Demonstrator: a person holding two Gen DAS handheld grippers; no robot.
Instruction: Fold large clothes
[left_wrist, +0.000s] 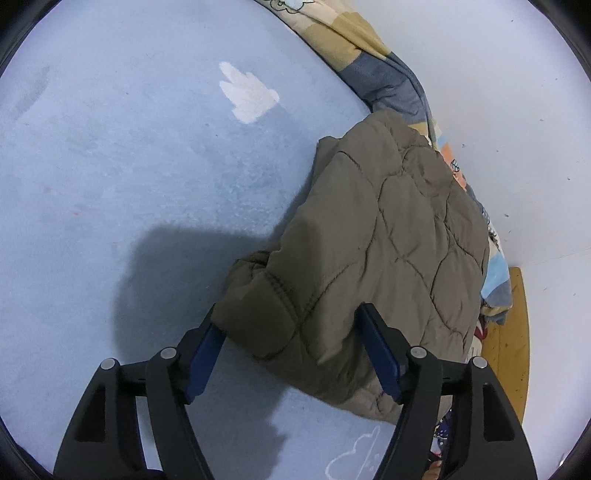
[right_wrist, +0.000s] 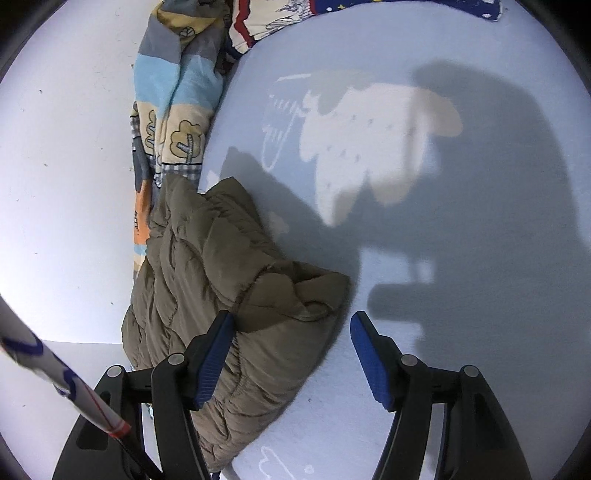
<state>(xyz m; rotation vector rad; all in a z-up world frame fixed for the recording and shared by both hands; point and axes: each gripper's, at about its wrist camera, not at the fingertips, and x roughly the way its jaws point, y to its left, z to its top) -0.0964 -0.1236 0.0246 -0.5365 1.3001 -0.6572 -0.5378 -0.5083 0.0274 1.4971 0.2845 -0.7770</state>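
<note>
Quilted olive jacket lies folded into a compact bundle at the bed's wall-side edge, against the patterned quilt. Left gripper released, jaws straddling its corner; right gripper released beside it — likely squaring up the fold.

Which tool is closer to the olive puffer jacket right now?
Left. The left tool straddles the jacket corner, open; the right tool has one finger on its edge.
</note>
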